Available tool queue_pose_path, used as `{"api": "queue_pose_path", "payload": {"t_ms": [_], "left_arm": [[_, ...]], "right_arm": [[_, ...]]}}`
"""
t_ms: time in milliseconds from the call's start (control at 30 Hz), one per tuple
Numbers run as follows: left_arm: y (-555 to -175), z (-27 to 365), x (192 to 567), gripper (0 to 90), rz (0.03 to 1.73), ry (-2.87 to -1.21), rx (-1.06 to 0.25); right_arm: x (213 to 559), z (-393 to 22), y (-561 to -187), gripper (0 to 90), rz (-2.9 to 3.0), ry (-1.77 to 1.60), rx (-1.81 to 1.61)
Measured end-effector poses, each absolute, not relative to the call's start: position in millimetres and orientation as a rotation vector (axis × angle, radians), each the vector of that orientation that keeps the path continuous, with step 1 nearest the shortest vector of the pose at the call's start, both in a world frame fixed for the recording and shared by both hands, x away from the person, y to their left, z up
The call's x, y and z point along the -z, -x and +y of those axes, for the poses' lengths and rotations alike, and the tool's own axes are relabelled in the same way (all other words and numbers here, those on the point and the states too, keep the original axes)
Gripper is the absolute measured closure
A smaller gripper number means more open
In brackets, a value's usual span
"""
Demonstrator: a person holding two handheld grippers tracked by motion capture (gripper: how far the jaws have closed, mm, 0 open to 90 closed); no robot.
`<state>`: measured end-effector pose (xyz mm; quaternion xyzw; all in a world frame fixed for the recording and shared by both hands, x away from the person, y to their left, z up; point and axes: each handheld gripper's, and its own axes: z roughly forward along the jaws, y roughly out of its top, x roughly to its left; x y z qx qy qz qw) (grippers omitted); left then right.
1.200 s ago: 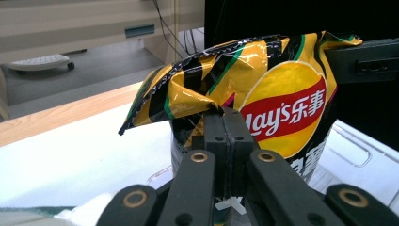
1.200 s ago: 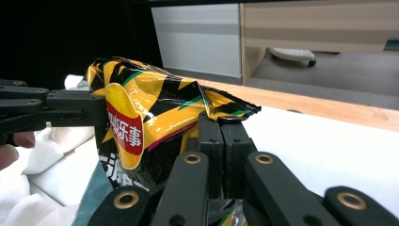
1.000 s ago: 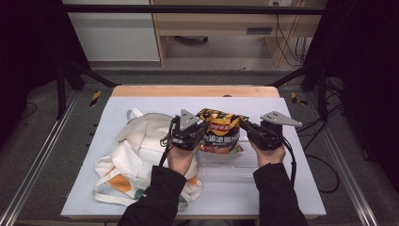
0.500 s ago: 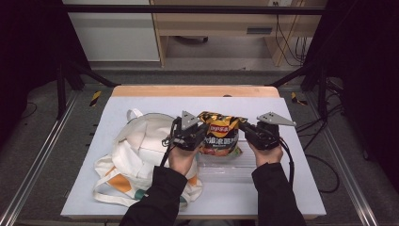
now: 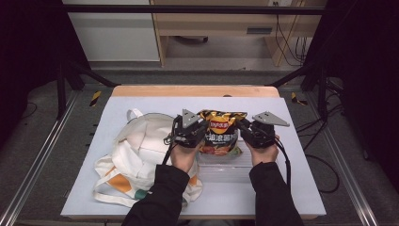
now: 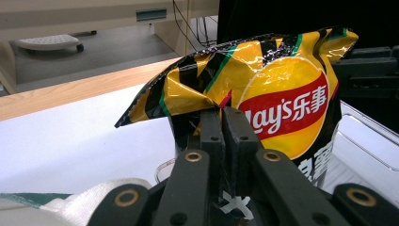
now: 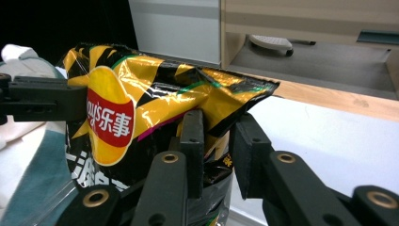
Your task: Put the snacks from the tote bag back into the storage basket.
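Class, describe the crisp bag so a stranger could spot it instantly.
On the white table mat, right of the cream tote bag, the crisp bag stands over a clear tray. It alone is glossy yellow and black, with a red logo.

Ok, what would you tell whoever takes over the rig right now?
Left gripper: jaws have just been opening slightly, but they pinch the chip bag at its edge.
Right gripper: jaws have just been opening; the bag's flap sits between them, not clamped.
The bag stands upright at the clear tray; the tote lies left of it.
Done: bag brought to the tray.
Left: probably release fully and back both hands away.
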<state>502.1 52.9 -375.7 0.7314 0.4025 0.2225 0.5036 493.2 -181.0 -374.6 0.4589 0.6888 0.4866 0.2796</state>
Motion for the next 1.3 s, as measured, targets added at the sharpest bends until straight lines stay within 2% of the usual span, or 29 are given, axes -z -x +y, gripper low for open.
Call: {"api": "queue_pose_path", "payload": {"t_ms": [100, 367, 533, 667, 833, 1300], "left_arm": [[-504.1, 53.1, 376.7, 83.2, 0.963, -1.76, -0.541], [-506.4, 53.9, 378.4, 59.0, 0.933, -1.759, -0.539], [-501.4, 62.3, 374.7, 48.8, 0.897, -1.753, -0.555], [-496.8, 77.2, 370.5, 41.9, 0.887, -1.753, -0.55], [-490.0, 102.7, 368.5, 39.4, 0.886, -1.749, -0.558], [-455.8, 176.9, 372.4, 38.1, 0.893, -1.805, -0.629]], "right_arm": [[376.1, -179.1, -494.7, 72.9, 1.841, -1.219, -1.289], [377.3, -180.2, -496.0, 60.8, 1.827, -1.194, -1.27], [371.2, -186.9, -491.0, 49.4, 1.791, -1.175, -1.319], [366.3, -191.7, -485.2, 44.8, 1.785, -1.168, -1.34], [361.8, -194.0, -477.1, 37.5, 1.795, -1.15, -1.347], [360.1, -202.2, -451.4, 27.5, 1.852, -1.101, -1.327]]}}
